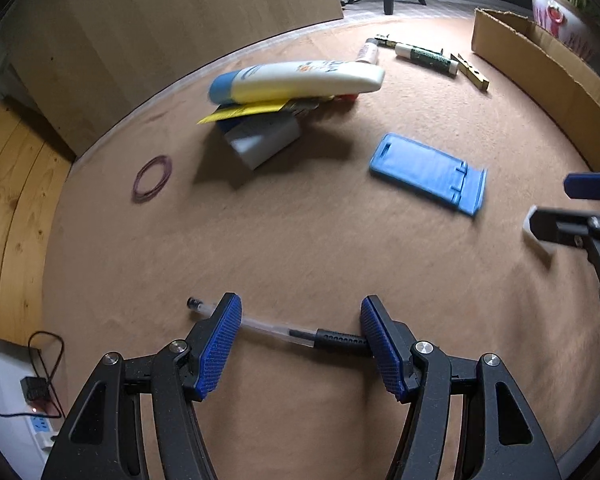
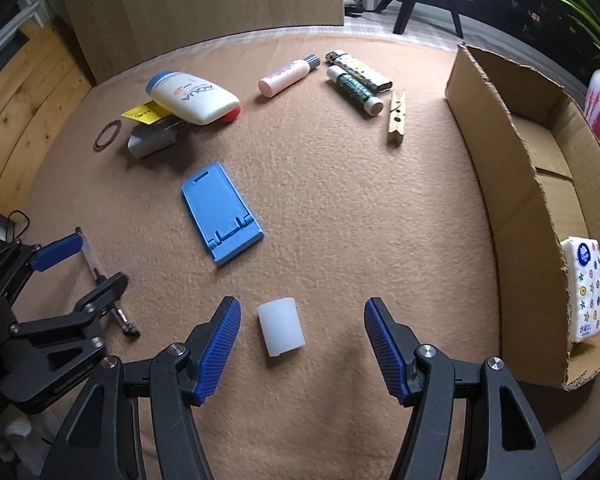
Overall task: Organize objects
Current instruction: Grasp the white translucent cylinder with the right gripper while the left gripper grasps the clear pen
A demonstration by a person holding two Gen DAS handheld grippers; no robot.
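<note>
Tan felt covers the tabletop [image 2: 340,208], and your 2 tools hang low over its near edge. Your left hand-held gripper [image 1: 300,344] stands apart with its jaws wide, and a clear pen [image 1: 276,330] with a black grip lies on the felt across the gap between the blue pads [image 1: 220,348]; whether they touch it you cannot tell. Your right hand-held gripper [image 2: 300,344] is likewise spread wide, with a small white cylinder [image 2: 281,327] lying between its jaws, nearer the left one and touching neither. Beyond it a blue phone stand [image 2: 222,216] lies flat. Further back rest a white bottle [image 2: 194,98] on a small pile, a ring of rubber bands [image 2: 108,135], a pink tube [image 2: 288,76], a lighter [image 2: 360,66] and a wooden clothespin [image 2: 397,118]. On the right, the cardboard box [image 2: 496,168] holds a tissue pack [image 2: 586,288].
</note>
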